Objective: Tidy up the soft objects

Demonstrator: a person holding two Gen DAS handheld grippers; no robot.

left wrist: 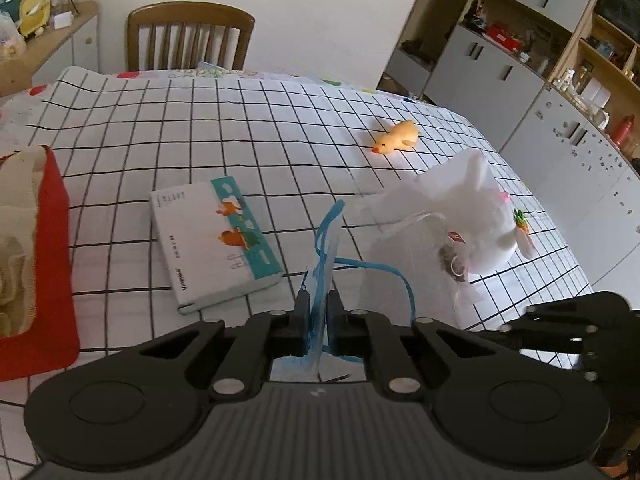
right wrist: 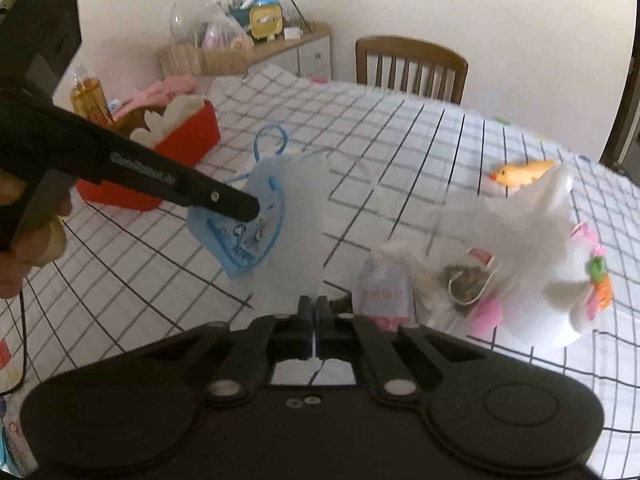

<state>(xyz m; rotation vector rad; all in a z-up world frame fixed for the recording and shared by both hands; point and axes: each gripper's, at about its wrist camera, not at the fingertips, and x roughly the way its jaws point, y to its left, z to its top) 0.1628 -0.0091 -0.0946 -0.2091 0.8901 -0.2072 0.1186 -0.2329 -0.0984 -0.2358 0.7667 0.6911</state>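
Observation:
A sheer blue drawstring bag (left wrist: 324, 248) hangs upright above the checked tablecloth (left wrist: 200, 128). My left gripper (left wrist: 318, 298) is shut on one edge of it. In the right wrist view the same bag (right wrist: 248, 236) hangs from the left gripper (right wrist: 250, 210). Its pale sheer fabric stretches across to my right gripper (right wrist: 314, 302), which is shut on that thin edge. A white plush rabbit (left wrist: 484, 216) with a carrot sits to the right, partly behind a small sheer pouch (left wrist: 448, 256). A yellow duck toy (left wrist: 396, 138) lies farther back.
A book (left wrist: 216, 240) lies flat to the left of the bag. A red box (left wrist: 52, 260) holding pale cloth stands at the table's left edge. A wooden chair (left wrist: 188, 36) is at the far side, and cabinets (left wrist: 520, 92) line the right.

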